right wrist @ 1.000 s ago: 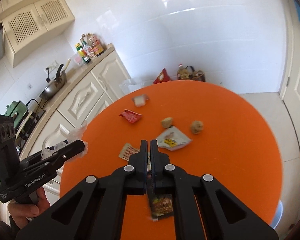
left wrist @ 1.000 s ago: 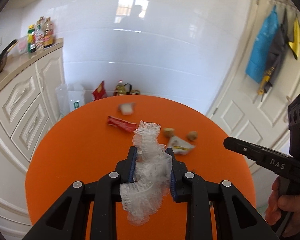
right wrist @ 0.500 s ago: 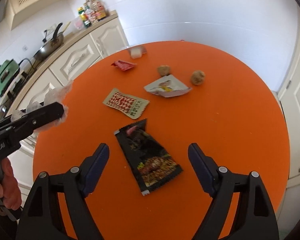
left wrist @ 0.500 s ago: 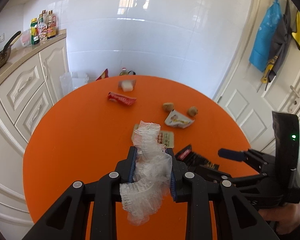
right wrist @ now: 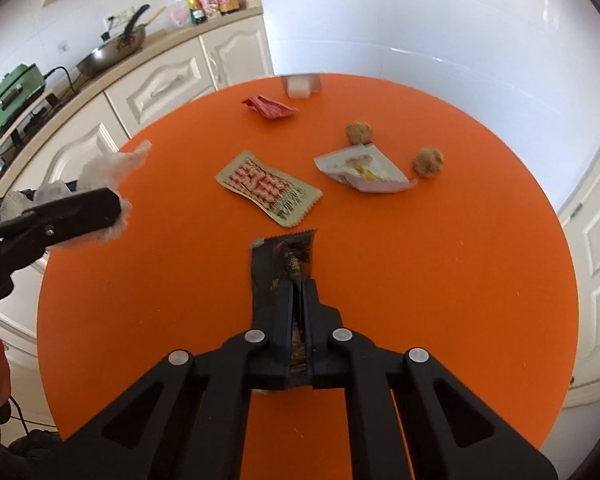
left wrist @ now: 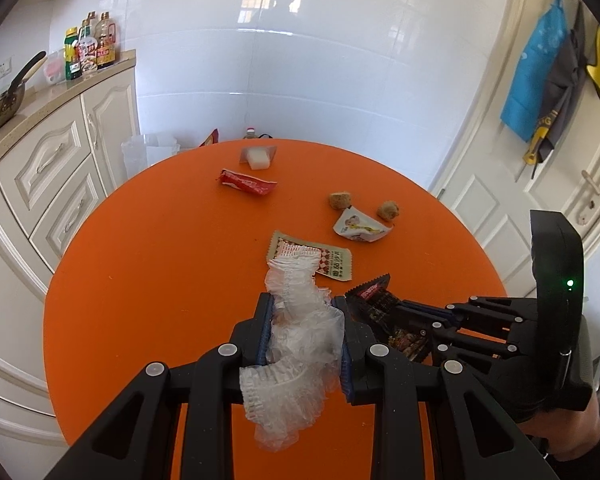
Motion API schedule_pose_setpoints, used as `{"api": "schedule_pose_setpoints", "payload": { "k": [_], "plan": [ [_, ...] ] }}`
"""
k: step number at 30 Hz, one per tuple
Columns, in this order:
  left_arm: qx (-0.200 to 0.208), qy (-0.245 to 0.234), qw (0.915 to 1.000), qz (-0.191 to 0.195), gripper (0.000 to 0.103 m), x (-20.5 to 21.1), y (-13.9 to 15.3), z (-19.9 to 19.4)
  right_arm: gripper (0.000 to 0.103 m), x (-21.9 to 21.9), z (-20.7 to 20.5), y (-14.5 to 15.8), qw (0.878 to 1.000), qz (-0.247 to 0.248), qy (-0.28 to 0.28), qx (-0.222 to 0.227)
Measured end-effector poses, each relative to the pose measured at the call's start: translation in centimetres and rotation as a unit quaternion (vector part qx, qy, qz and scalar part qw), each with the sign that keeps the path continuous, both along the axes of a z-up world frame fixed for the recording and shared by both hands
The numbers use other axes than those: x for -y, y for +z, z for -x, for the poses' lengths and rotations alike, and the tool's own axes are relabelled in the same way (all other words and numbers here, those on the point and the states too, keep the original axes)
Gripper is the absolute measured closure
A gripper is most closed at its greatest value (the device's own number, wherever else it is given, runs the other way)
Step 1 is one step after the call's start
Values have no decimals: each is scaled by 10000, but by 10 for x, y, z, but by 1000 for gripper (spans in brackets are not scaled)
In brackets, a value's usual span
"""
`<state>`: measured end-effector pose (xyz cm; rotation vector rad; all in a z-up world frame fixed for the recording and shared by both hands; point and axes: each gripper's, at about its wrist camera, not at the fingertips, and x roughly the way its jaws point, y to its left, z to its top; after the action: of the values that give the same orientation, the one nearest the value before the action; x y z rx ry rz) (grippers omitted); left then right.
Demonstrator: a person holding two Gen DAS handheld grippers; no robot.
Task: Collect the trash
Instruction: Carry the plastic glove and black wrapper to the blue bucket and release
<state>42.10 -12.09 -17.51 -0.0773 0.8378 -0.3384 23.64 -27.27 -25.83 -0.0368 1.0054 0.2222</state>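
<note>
Trash lying on the orange table (right wrist: 480,280): right gripper (right wrist: 299,292), jaws having just been closing, is pinching the black wrapper (right wrist: 282,264); left gripper (left wrist: 302,312) is clamping crumpled clear plastic (left wrist: 300,332).

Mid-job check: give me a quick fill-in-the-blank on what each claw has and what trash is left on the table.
1. The left claw is shut on a crumpled clear ____ wrap.
2. The right claw is shut on the ____ snack packet.
3. The round table is ____ in colour.
4. The white wrapper lies between ____ brown lumps.

Missing words: plastic; black; orange; two
</note>
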Motion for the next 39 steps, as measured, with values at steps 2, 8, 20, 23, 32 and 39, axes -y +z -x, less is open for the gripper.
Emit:
{"api": "schedule_pose_setpoints", "payload": {
  "k": [2, 8, 20, 23, 32, 39],
  "plan": [
    [5, -34, 10000, -1, 79, 1, 1, 2, 100, 5, 4, 1, 9999, -147, -81, -20],
    [11, -102, 9999, -28, 79, 6, 4, 8, 101, 18, 13, 8, 9989, -341, -317, 73],
    [366, -678, 9970, 54, 79, 51, 38, 22, 101, 75, 58, 74, 9902, -419, -1046, 827],
    [502, -924, 9944, 115, 79, 75, 51, 31, 101, 101, 81, 98, 9842, -316, -1356, 1091],
    [805, -2081, 9744, 268, 79, 181, 87, 73, 101, 196, 165, 139, 9532, -8, -2613, 1518],
    [360, -3084, 9501, 295, 79, 275, 74, 97, 101, 275, 227, 119, 9198, 2, -3685, 1345]
  ]
}}
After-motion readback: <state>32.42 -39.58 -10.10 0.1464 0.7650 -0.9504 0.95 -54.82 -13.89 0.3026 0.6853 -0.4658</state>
